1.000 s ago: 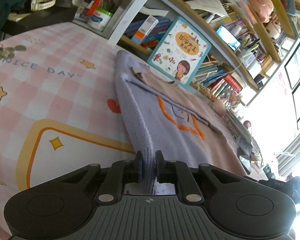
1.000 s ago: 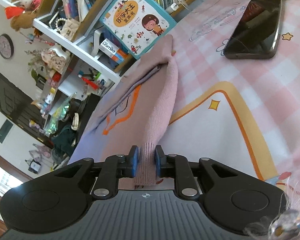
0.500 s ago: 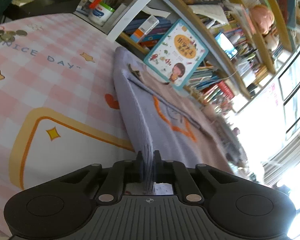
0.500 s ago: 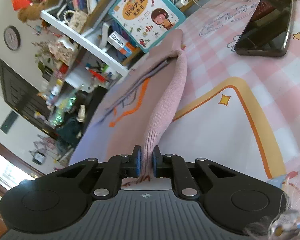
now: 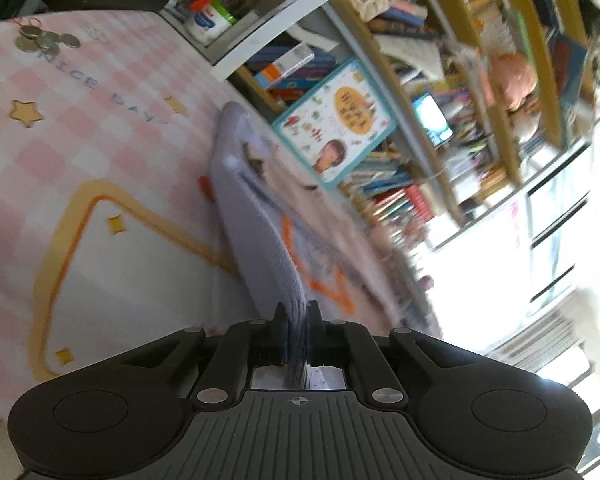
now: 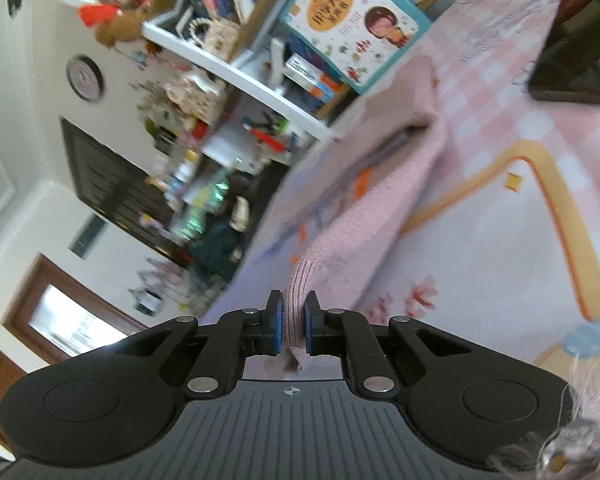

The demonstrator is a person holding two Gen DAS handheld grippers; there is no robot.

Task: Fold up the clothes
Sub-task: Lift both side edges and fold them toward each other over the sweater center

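Two grippers pinching one lilac-and-pink knitted sweater [image 5: 256, 240] with orange stitching, left gripper [image 5: 297, 334] on lilac edge, right gripper [image 6: 292, 330] on pink edge, pink checked tablecloth [image 5: 60, 128] beneath

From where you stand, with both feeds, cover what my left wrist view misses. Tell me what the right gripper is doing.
Observer: The right gripper is shut on the pink side edge of the pink-and-lilac knitted sweater, its blue pads pinching the ribbed fabric.
Operator: Report what lies on the table to that side.
Observer: A black smartphone lies flat on the pink checked tablecloth, beyond the sweater's far corner and clear of it.
Operator: Say whether the pink edge is lifted.
Observer: Near the gripper it rises off the cloth; the far end looks to rest on the table, in front of the teal-bordered picture book.
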